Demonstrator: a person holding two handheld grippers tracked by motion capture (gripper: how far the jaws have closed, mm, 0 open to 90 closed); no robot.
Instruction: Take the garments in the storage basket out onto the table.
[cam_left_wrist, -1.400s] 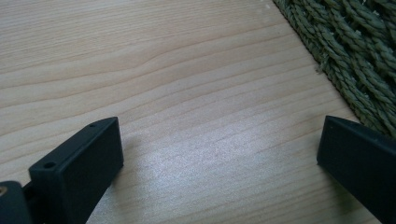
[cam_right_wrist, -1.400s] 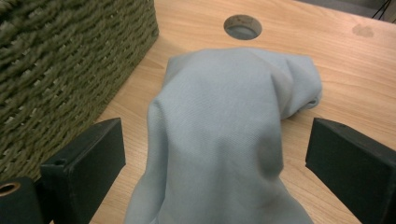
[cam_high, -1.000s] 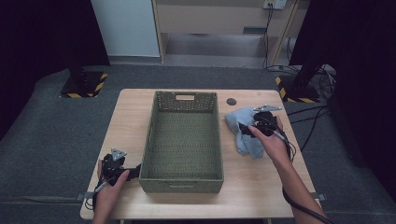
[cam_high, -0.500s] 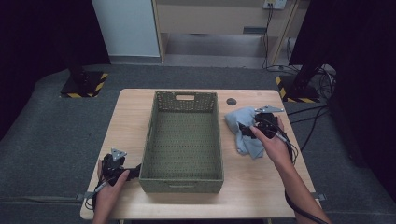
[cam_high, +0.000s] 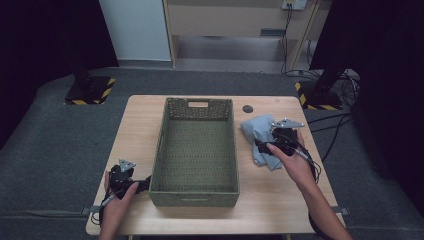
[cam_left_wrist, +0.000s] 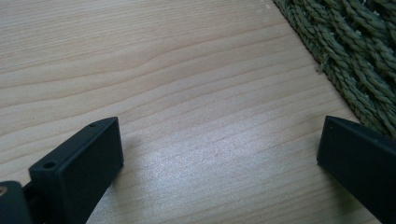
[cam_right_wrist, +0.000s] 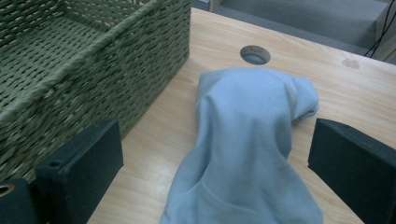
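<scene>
Grey carpet surrounds a light wooden table (cam_high: 140, 130), with black curtains at both sides and a pale cabinet at the back of the room.

Left gripper (cam_high: 131, 183): held in the person's left hand (cam_high: 116, 200) at the near left corner of the table, low over the wood. Its jaws stand wide apart with bare wood grain between them. Nothing is gripped. In the left gripper view (cam_left_wrist: 219, 154) the woven wall of the basket lies just beyond the right-hand jaw; whether that jaw touches it cannot be told.

Rectangular olive-green woven basket (cam_high: 195, 150): stands just to the right of the left gripper, in the middle of the table between the two grippers. Its interior shows no contents. A handle slot is cut in its far wall.

Crumpled light-blue cloth (cam_high: 260, 132): lies on the table just right of the basket, apart from it. In the right gripper view the cloth (cam_right_wrist: 247, 140) runs up between the jaws, draped in a long mound.

Right gripper (cam_high: 267, 149): held in the person's right hand (cam_high: 295, 160) directly over the cloth's near end. Its jaws are spread wide, one on each side of the cloth, not closed on it.

Round dark hole (cam_high: 247, 108) in the tabletop: beyond the cloth, well ahead of the right gripper.
</scene>
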